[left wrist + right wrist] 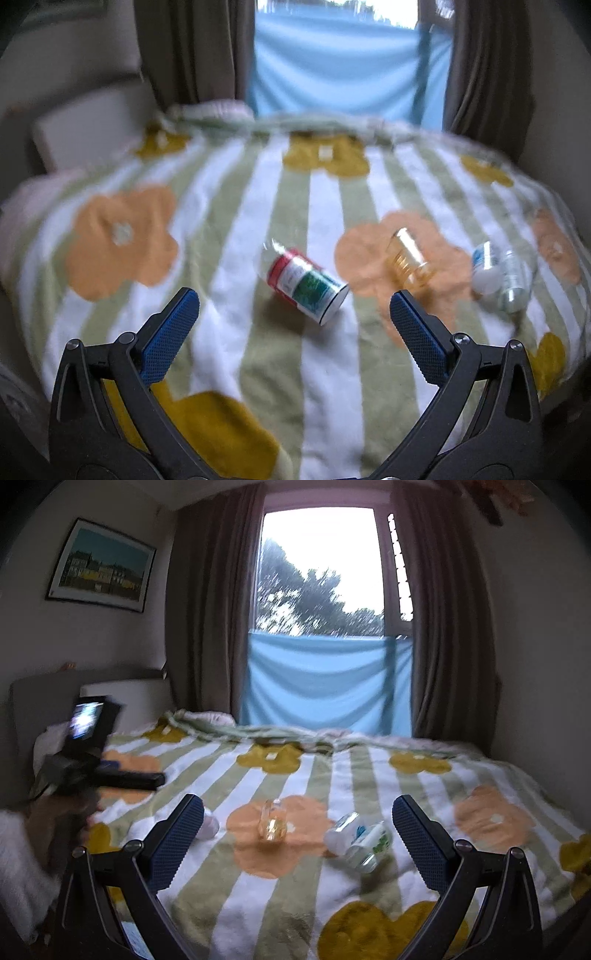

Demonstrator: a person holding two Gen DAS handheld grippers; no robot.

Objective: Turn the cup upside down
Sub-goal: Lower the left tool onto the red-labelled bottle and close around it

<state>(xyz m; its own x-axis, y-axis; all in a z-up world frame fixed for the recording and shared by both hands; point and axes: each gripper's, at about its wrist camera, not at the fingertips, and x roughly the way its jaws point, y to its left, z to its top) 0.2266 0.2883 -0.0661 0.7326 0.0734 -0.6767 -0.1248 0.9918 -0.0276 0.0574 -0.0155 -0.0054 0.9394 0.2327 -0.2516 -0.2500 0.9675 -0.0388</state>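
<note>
Nothing is reading clearly here. The red, white and green printed cup (306, 286) lying near the middle of the bed (332, 369) is showing a label, but the lettering is blurring out. The two bottles (360, 836) toward the bed's right edge are showing blue and green marks, unreadable too.

Item, as we record it: one clear amber cup (408, 260), ribbed plastic, empty. It lies on its side on the bed's striped blanket, over an orange flower print. In the left wrist view it tilts, right of a labelled can. In the right wrist view we find it (272, 825) centre, end-on.
</note>
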